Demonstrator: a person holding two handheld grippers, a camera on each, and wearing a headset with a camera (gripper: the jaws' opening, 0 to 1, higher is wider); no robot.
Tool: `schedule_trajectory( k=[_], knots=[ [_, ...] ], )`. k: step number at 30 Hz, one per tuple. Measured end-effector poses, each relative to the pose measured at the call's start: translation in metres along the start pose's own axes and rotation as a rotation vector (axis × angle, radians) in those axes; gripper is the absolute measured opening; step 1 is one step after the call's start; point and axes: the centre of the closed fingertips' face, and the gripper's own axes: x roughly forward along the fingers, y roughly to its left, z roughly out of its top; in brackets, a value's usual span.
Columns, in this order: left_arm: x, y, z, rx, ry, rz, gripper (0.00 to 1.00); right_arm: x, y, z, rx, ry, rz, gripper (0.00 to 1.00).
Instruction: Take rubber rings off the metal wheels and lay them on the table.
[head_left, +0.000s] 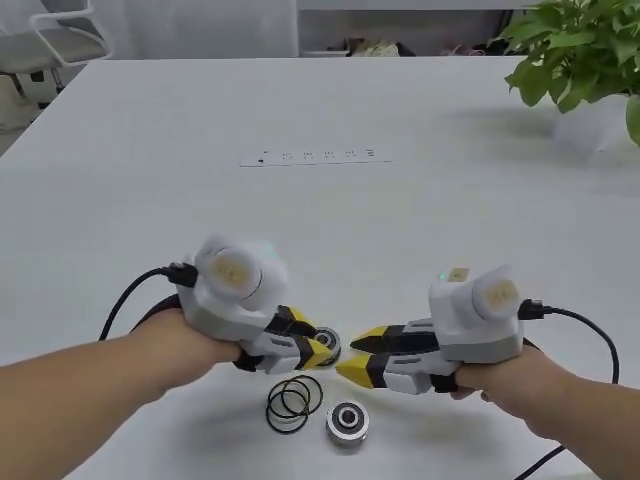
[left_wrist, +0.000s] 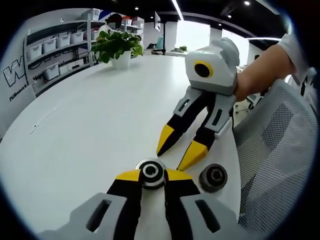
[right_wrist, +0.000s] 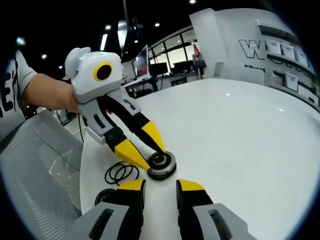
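One metal wheel (left_wrist: 151, 170) clamped in the left gripper (left_wrist: 152, 176); right gripper (right_wrist: 161, 186) empty, jaws slightly apart, near rubber rings (head_left: 293, 402).

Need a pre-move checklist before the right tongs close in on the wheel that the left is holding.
1. Left tongs shut on the held wheel: ok.
2. Right tongs open: ok.
3. Right tongs lined up: the held wheel sits just ahead, between their tips: ok.
4. Rubber ring on the held wheel: the rim looks dark, cannot tell.
5. Loose rings lie flat on the table, below the tongs' tips in the head view: ok.
6. Spare wheel rests on the table beside the loose rings, out of the approach line: ok.
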Motion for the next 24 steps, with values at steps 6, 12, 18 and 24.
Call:
schedule_trajectory(
  k=[6, 12, 18, 24],
  knots=[
    [0.0, 0.0, 0.0, 0.02, 0.008, 0.01, 0.11, 0.003, 0.0, 0.002, -0.01, 0.004, 0.004, 0.22],
    [0.001, 0.002, 0.0, 0.008, 0.007, 0.022, 0.09, 0.008, -0.001, 0.004, -0.017, 0.004, 0.004, 0.21],
    [0.002, 0.002, 0.0, 0.013, 0.01, 0.026, 0.08, 0.012, -0.004, 0.004, -0.02, 0.013, -0.007, 0.17],
    [0.002, 0.002, 0.0, 0.007, 0.012, 0.031, 0.08, 0.01, -0.005, 0.001, -0.034, 0.023, -0.023, 0.12]
  ],
)
